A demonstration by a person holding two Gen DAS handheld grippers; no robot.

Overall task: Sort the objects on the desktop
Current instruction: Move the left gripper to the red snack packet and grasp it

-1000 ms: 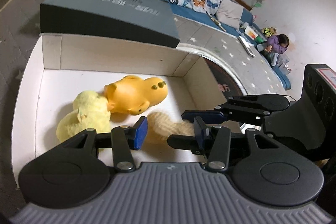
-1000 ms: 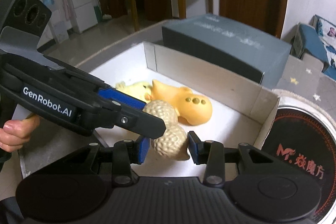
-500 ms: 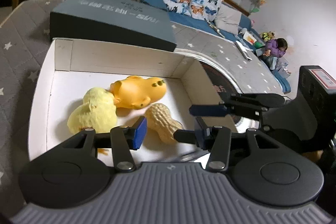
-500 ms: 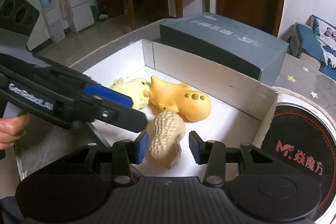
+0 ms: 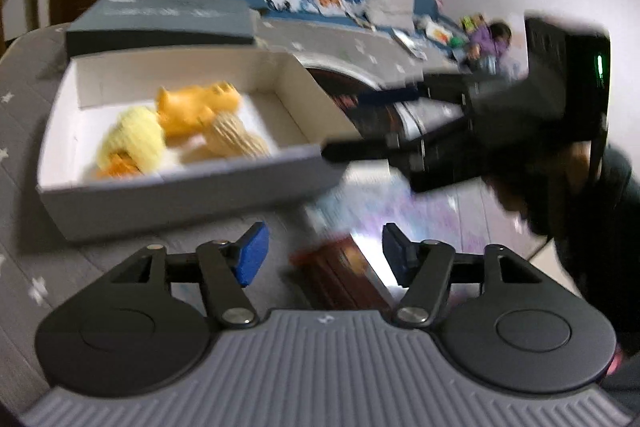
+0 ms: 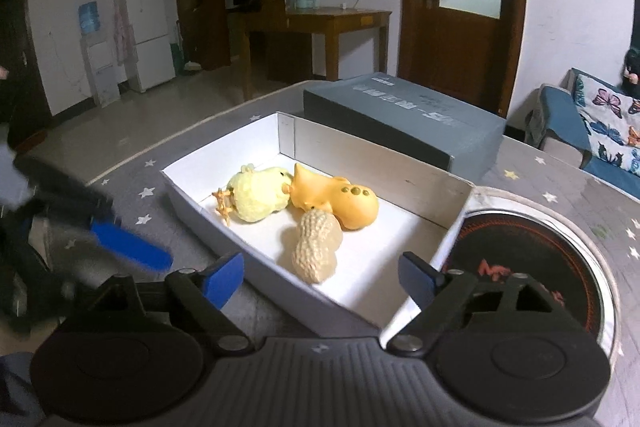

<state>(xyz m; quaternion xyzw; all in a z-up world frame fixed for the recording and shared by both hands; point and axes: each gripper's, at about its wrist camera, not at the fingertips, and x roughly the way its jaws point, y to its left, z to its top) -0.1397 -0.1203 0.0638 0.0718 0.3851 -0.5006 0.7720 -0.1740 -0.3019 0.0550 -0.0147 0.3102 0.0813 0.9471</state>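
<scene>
A white open box point(image 6: 452, 187) holds a pale yellow chick toy point(image 6: 260, 199), an orange animal toy point(image 6: 336, 197) and a tan peanut toy point(image 6: 316, 247). My right gripper point(image 6: 320, 273) hovers at the box's near rim, its jaws opening wide; the peanut lies in the box below them and the pads are clear of it. My left gripper point(image 5: 324, 259) is outside the box point(image 5: 180, 187) over the grey starred cloth, jaws opening, with a red-brown packet point(image 5: 340, 279) lying below and between them, untouched. Its blue pad point(image 6: 128, 247) shows blurred at the left.
A dark grey flat box point(image 6: 400, 123) lies behind the white one. A round black disc with red lettering point(image 6: 520, 259) sits right of it. The right gripper's fingers point(image 5: 360, 147) reach over the box's right corner. A sofa and a person sit beyond.
The right gripper let the peanut go into the box, pulled back and opened. The left gripper drew back out of the box to the near side and opened over the packet.
</scene>
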